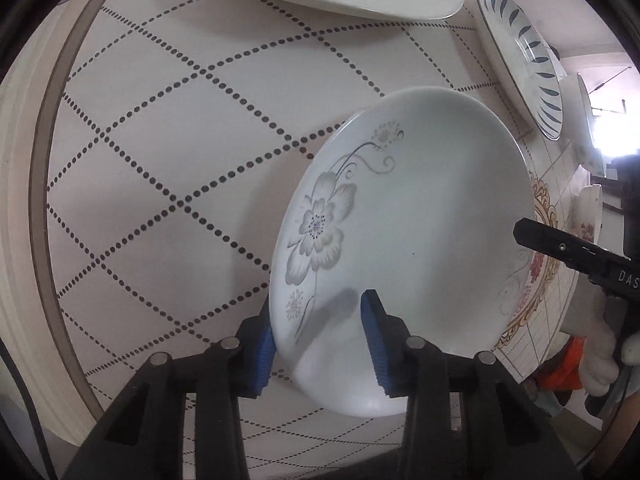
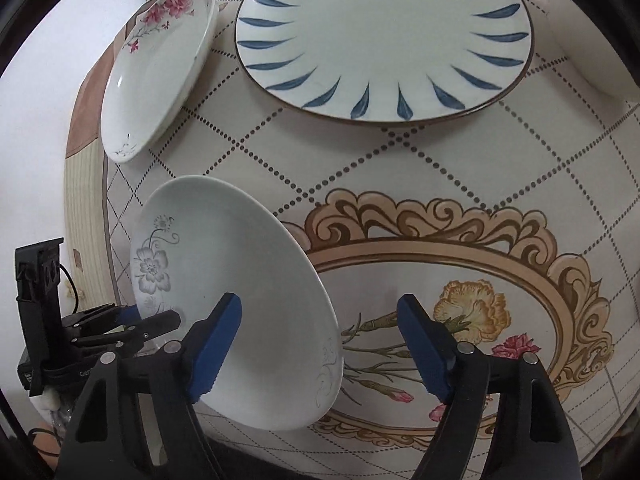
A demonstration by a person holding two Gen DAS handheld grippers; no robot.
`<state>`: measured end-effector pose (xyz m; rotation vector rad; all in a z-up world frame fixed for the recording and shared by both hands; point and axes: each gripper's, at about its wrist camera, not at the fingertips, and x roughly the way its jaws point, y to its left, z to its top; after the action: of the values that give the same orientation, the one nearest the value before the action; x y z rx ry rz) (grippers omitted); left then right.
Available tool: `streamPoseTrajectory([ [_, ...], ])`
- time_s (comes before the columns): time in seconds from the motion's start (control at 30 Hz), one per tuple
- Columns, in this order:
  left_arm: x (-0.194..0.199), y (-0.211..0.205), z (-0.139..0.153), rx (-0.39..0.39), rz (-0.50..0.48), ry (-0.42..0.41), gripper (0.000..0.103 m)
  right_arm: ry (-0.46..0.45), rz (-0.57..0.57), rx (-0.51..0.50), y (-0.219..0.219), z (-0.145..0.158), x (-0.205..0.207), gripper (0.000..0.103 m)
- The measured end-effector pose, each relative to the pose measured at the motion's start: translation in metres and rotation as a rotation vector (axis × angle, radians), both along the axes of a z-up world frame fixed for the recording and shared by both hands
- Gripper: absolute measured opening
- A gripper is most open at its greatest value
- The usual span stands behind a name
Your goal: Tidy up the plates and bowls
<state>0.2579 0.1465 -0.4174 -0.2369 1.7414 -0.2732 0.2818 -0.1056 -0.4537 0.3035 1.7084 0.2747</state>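
left gripper (image 1: 320, 332) clamped on grey-flower plate (image 1: 404, 240) rim at 6 o'clock | right gripper (image 2: 320, 344) apart, empty | I keep plate level toward blue-leaf plate (image 2: 384, 36) at 12

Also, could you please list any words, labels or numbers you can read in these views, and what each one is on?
"DAS": white letters on the black body of the right gripper, cut off by the frame edge.
"Cen": faint letters on the left gripper body, the rest unreadable.
No readable text on the grey-flower plate or the table.
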Motion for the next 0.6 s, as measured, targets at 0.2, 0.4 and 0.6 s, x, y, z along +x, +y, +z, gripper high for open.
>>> streamPoseTrajectory([
  [0.2,-0.006,0.015,0.002,0.017,0.054,-0.012,0.024,-0.006,-0.033,0.067,-0.006,-0.014,-0.012,0.041],
  [0.4,0.001,0.020,0.011,0.051,0.067,-0.057,0.024,-0.043,-0.008,0.083,-0.003,-0.015,-0.021,0.016],
  [0.6,0.009,0.002,0.014,0.085,0.045,-0.097,0.024,-0.092,0.041,0.060,-0.009,-0.007,-0.035,0.016],
])
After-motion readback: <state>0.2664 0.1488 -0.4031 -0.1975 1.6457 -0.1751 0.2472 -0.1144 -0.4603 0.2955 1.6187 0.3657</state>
